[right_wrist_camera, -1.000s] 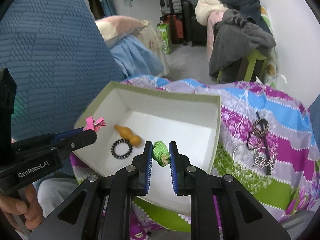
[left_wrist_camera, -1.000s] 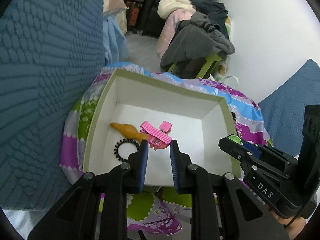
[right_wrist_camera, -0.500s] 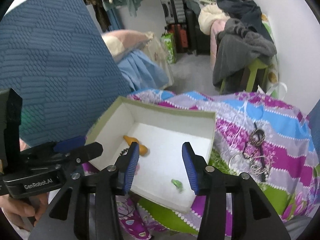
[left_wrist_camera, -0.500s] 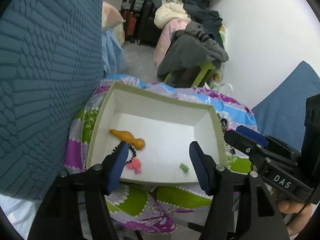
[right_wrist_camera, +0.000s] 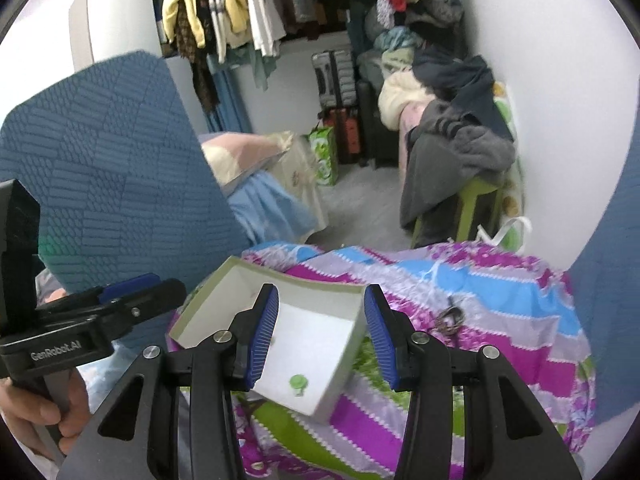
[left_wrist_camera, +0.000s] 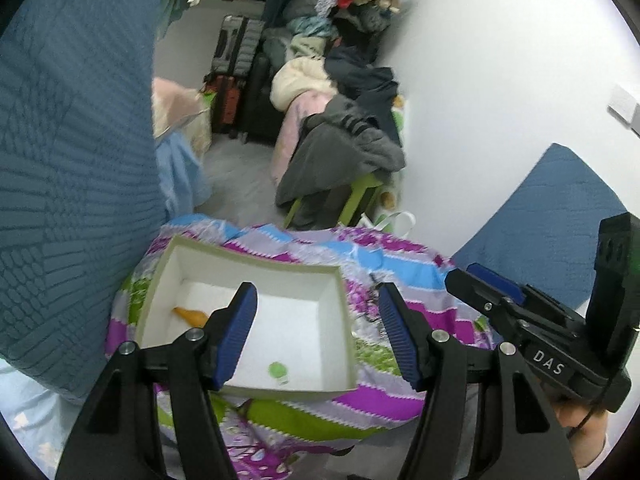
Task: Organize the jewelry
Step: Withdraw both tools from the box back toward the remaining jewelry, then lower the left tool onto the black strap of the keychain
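Both grippers, left (left_wrist_camera: 318,334) and right (right_wrist_camera: 320,334), empty above box (left_wrist_camera: 344,300).

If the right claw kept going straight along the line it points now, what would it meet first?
Most likely the white floor of the open box, near the small green piece lying there. The right claw is open and empty; depth is hard to judge.

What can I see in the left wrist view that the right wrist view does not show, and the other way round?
Only the left wrist view shows the orange piece in the box's far left corner, and the right gripper from the side. Only the right wrist view shows the hanging clothes and the left gripper from the side. Both show the white box, the green piece inside it, and the metal jewelry lying on the striped cloth.
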The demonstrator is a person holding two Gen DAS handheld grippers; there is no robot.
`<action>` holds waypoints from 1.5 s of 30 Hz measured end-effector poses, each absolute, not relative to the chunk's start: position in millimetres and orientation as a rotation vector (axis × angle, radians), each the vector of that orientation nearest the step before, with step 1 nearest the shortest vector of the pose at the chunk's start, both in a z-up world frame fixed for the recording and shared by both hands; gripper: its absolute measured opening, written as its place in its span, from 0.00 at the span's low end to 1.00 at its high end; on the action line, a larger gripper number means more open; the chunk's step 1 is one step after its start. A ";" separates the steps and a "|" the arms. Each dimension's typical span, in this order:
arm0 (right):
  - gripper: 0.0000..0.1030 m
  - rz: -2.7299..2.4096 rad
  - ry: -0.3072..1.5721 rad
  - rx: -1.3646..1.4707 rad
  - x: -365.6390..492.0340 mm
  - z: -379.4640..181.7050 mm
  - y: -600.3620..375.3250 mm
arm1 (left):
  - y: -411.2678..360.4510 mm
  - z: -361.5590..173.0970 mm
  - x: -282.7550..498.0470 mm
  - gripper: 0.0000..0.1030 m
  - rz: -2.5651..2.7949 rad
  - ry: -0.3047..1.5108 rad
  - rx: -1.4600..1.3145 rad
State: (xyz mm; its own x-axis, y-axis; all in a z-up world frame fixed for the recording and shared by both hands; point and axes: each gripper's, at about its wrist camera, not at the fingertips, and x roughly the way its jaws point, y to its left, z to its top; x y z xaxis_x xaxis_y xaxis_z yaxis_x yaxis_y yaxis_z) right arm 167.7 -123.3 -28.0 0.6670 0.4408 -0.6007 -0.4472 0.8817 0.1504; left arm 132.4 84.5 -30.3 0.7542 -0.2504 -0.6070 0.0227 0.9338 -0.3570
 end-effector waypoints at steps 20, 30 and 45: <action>0.41 0.353 0.668 0.000 163.6 -62.2 -235.0 | -22.0 -41.2 140.3 0.62 -0.285 0.704 -0.357; 0.41 0.304 0.759 0.031 173.9 -121.2 -277.4 | -74.9 -97.7 166.2 0.61 -0.335 0.839 -0.380; 0.37 0.284 0.881 0.132 219.4 -195.5 -312.8 | -116.4 -212.4 226.4 0.48 -0.334 1.033 -0.394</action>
State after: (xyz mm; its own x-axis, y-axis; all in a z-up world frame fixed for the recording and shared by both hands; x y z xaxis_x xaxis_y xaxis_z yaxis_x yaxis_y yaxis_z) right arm 219.4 -312.8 -195.5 0.6015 0.2987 -0.7409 -0.1907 0.9543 0.2300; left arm 226.4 -116.4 -212.4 0.4737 -0.4463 -0.7593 0.0829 0.8809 -0.4661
